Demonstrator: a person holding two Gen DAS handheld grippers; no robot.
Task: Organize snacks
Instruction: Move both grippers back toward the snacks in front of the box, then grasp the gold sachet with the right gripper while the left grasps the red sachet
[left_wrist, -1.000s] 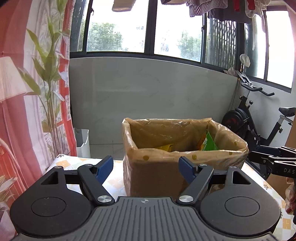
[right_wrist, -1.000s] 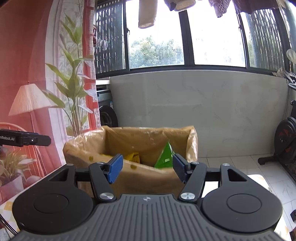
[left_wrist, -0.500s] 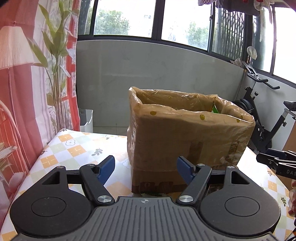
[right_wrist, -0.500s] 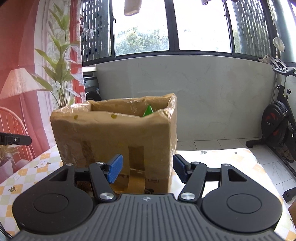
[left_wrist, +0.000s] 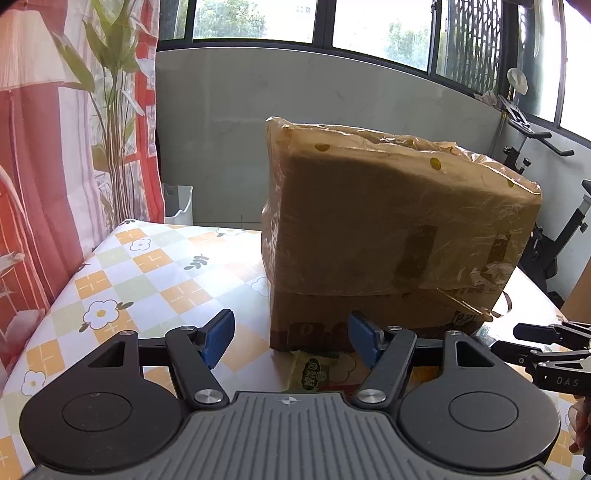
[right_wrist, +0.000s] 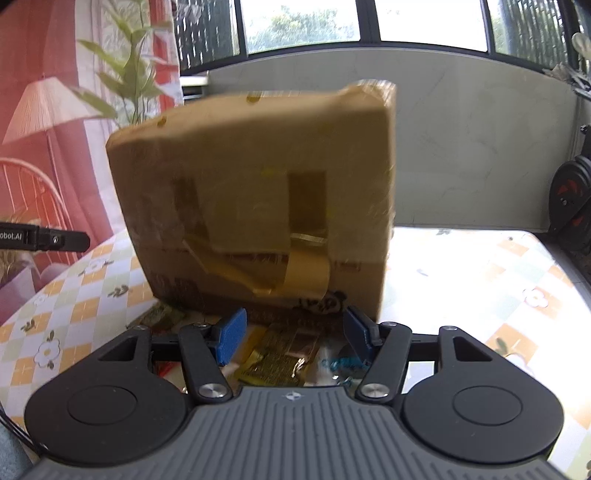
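Observation:
A brown cardboard box lined with a yellowish plastic bag stands on the flower-patterned table; its inside is hidden. My left gripper is low in front of the box, jaws closing with nothing pressed between them. A green-yellow snack packet lies on the table below it. The right gripper faces the box from the other side, jaws closing a little and holding nothing. Under it lie a gold-brown packet and a clear bluish packet.
A printed curtain hangs at the left, with a white bin on the floor behind the table. An exercise bike stands at the right. The other gripper's tip shows at the left edge.
Both grippers have come down from above the box's rim to near the tabletop. The box's inside has dropped out of sight and packets on the table have appeared. The left jaws narrowed.

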